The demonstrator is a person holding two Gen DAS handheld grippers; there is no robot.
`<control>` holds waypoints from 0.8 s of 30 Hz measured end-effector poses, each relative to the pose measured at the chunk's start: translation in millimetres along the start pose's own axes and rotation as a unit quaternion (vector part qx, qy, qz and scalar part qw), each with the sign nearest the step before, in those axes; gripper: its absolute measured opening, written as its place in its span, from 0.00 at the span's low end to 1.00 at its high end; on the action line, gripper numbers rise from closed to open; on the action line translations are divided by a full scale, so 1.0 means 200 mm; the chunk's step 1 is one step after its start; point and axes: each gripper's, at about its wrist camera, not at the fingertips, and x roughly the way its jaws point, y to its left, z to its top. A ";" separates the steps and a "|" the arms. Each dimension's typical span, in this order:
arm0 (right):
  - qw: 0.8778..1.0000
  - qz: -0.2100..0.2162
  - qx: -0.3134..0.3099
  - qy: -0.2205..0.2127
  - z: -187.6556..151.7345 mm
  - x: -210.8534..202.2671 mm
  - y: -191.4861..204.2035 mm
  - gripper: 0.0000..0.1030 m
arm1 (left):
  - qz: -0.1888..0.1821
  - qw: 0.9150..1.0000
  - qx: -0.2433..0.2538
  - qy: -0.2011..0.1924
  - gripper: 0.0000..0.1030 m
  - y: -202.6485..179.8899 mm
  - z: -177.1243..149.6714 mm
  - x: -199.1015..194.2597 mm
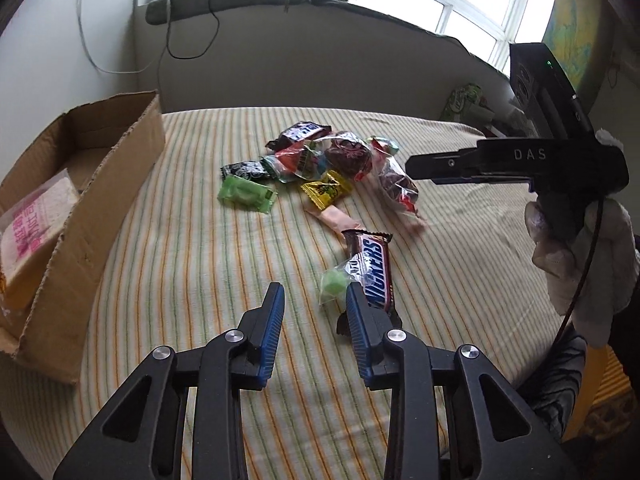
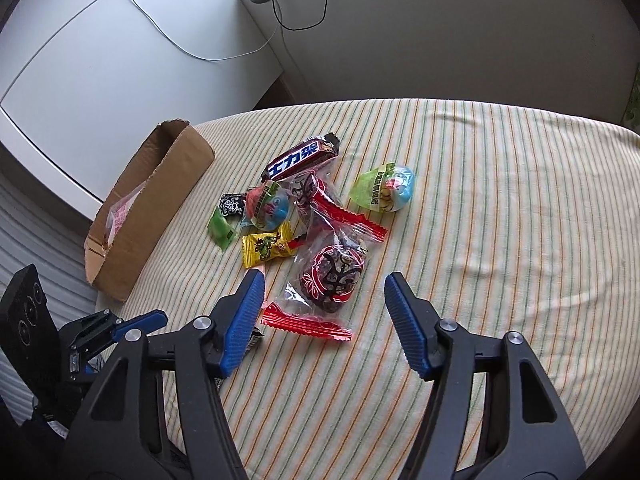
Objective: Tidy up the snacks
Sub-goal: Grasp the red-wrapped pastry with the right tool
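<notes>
Both tools gape wide and empty over snacks scattered on a striped table.
Left tool (image 1: 314, 300), lower centre, risks pinching green candy (image 1: 333, 283) together with Snickers bar (image 1: 370, 276); right tool (image 2: 324, 292) straddles crinkly red-ended cake packet (image 2: 328, 280).

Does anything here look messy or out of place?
Yes. The snacks lie in a loose heap on the striped cloth, some overlapping. The cardboard box holds only one packet, and its rim looks torn. Nothing seems spilled.

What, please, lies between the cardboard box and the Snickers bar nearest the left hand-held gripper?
Only bare striped cloth separates the box from the Snickers bar, as the left wrist view shows; the snack pile sits farther back.
</notes>
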 end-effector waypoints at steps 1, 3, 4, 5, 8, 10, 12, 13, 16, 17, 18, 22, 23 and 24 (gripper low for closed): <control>1.000 0.000 0.001 0.001 0.00 0.00 0.00 0.64 | -0.001 1.000 0.009 0.006 0.30 -0.01 0.01 0.01; 1.000 0.002 0.002 0.003 0.00 0.01 -0.01 0.64 | 0.006 1.000 0.019 0.014 0.30 -0.02 0.02 0.04; 1.000 0.002 0.002 0.003 0.00 0.01 -0.01 0.64 | 0.007 1.000 0.022 0.017 0.30 -0.02 0.02 0.05; 1.000 0.002 0.002 0.004 0.00 0.02 -0.01 0.64 | 0.009 0.999 0.026 0.019 0.30 -0.03 0.03 0.07; 1.000 0.003 0.001 0.007 0.00 0.03 -0.01 0.64 | 0.012 0.999 0.037 0.025 0.30 -0.04 0.04 0.09; 1.000 0.002 -0.001 0.008 0.00 0.04 -0.01 0.64 | 0.013 0.999 0.040 0.027 0.30 -0.05 0.04 0.11; 1.000 0.000 -0.005 0.011 0.00 0.06 0.00 0.64 | 0.012 0.999 0.041 0.027 0.30 -0.06 0.05 0.14; 1.000 -0.002 -0.007 0.013 0.00 0.06 0.00 0.64 | 0.012 0.999 0.041 0.028 0.30 -0.06 0.05 0.15; 1.000 -0.002 -0.009 0.016 0.01 0.09 0.01 0.63 | 0.012 0.999 0.032 0.030 0.29 -0.05 0.05 0.18; 1.000 -0.003 -0.010 0.017 0.01 0.09 0.02 0.64 | 0.011 0.999 0.029 0.029 0.29 -0.05 0.06 0.18; 1.000 -0.004 -0.011 0.018 0.01 0.10 0.02 0.64 | 0.010 0.999 0.027 0.027 0.28 -0.04 0.06 0.18; 0.999 -0.008 -0.015 0.027 0.02 0.15 0.04 0.61 | 0.007 1.000 0.016 0.021 0.23 -0.03 0.07 0.20; 0.999 -0.009 -0.015 0.031 0.03 0.16 0.04 0.58 | 0.006 1.000 0.015 0.020 0.22 -0.03 0.07 0.20; 0.999 -0.009 -0.013 0.035 0.03 0.17 0.03 0.57 | 0.005 1.000 0.013 0.019 0.21 -0.03 0.07 0.20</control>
